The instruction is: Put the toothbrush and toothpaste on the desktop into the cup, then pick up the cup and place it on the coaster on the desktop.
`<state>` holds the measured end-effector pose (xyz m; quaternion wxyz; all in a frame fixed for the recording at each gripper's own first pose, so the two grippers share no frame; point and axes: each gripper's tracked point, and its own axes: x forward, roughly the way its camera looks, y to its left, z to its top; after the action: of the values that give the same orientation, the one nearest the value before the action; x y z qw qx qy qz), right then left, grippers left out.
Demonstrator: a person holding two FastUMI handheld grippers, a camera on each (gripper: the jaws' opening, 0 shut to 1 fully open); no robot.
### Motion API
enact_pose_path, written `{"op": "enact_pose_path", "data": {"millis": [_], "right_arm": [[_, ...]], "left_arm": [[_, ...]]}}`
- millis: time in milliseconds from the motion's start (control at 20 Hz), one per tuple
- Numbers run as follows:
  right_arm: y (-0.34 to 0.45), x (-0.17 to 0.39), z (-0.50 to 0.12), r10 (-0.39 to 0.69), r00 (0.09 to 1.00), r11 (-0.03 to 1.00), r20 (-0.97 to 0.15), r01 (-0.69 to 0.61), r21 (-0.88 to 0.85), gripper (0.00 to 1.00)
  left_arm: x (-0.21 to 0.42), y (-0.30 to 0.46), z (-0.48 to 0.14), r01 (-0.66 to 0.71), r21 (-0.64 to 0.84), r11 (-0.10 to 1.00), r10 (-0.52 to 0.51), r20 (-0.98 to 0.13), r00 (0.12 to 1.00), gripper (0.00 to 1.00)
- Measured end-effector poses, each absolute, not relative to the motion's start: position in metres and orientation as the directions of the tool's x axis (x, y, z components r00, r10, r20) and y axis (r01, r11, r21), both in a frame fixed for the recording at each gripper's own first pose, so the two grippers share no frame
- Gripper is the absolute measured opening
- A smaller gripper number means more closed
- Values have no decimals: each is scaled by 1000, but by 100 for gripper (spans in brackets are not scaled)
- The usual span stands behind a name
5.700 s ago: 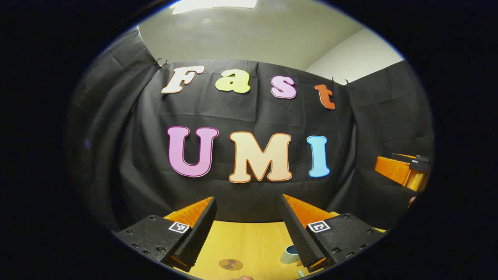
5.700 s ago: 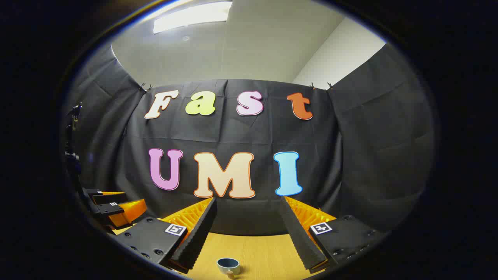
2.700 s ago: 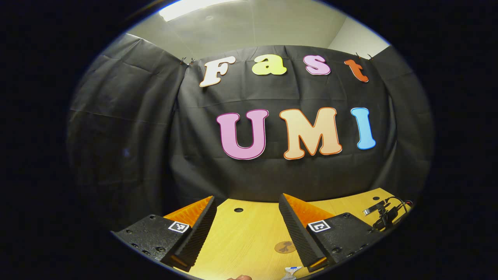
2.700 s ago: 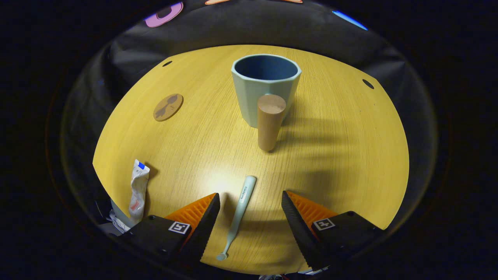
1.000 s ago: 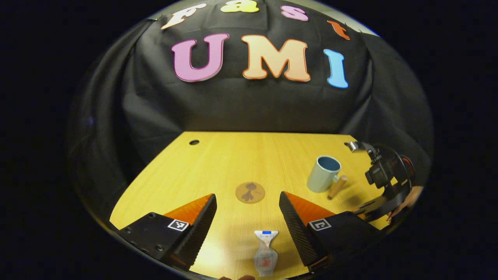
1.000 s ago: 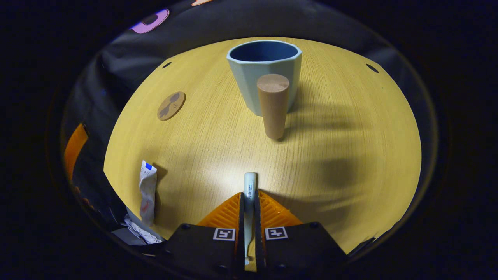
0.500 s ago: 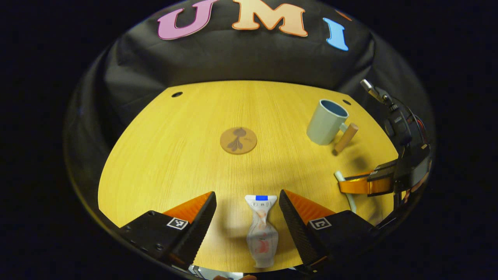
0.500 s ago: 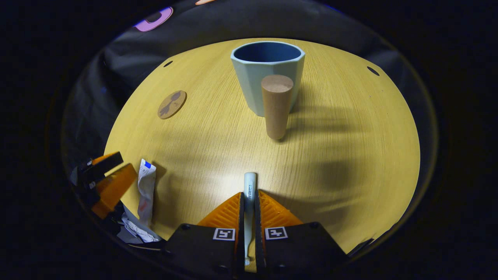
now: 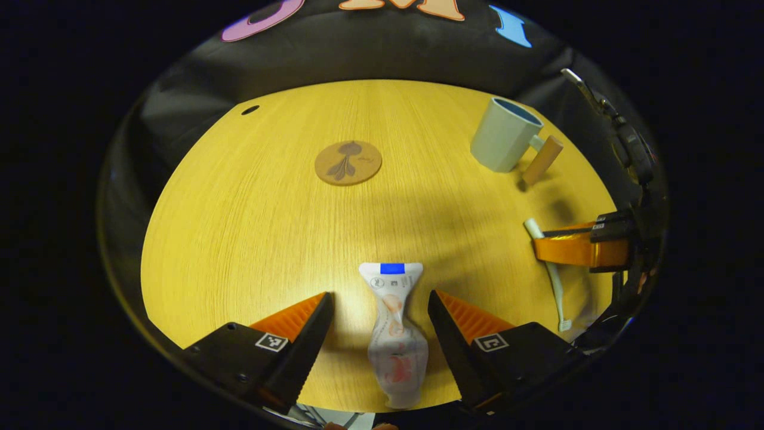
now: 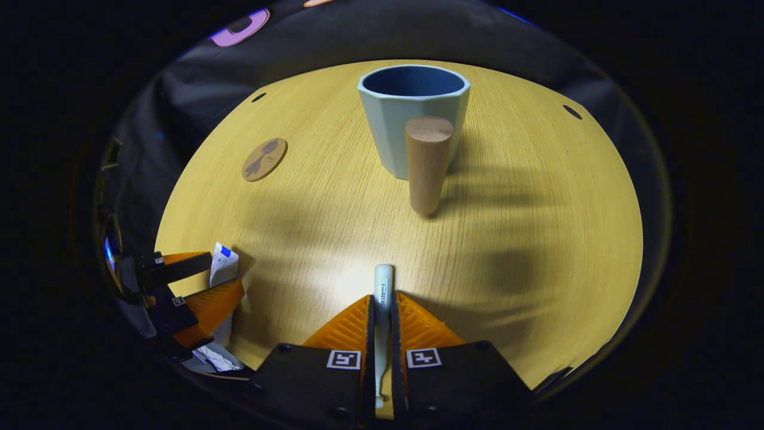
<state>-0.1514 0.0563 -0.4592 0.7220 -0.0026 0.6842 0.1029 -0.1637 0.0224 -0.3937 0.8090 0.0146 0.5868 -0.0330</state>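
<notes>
1. Black cloth backs the yellow wooden surface (image 9: 250,203). In the left gripper view, the left claw (image 9: 379,325) has dropped low since a moment ago and now hangs spread wide astride the toothpaste (image 9: 395,334) at the near edge, not yet gripping. The coaster (image 9: 348,162) lies mid-surface; the cup (image 9: 504,134) stands toward the far right corner.

2. In the right gripper view, the right claw (image 10: 381,334) stays clenched on the toothbrush (image 10: 382,298), which seems barely lifted; the cup (image 10: 412,113) waits straight ahead, so the drop-in comes next.
</notes>
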Motion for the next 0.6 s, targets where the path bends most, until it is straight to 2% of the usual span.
{"op": "enact_pose_path", "data": {"millis": [200, 300, 350, 400, 450, 600], "right_arm": [[56, -151, -460, 144, 45, 978, -989, -160, 135, 14], [56, -151, -459, 143, 47, 977, -989, -165, 134, 14], [56, -151, -459, 143, 48, 977, -989, -167, 133, 14], [56, -151, -459, 143, 48, 977, -988, -169, 133, 14], [56, -151, -459, 144, 49, 976, -988, -171, 134, 14], [58, -150, -459, 164, 60, 972, -985, -180, 151, 14]], "left_arm": [[-162, 15, -394, 99, -21, 995, -49, -954, 295, 86], [-159, 12, -395, 98, -24, 995, -52, -954, 294, 73], [-157, 10, -395, 91, -27, 995, -53, -954, 295, 60], [-155, 12, -397, 84, -28, 996, -51, -955, 294, 52], [-156, 12, -393, 77, -30, 997, -52, -955, 293, 38], [-150, 9, -395, 71, -52, 996, -71, -948, 309, 18]]}}
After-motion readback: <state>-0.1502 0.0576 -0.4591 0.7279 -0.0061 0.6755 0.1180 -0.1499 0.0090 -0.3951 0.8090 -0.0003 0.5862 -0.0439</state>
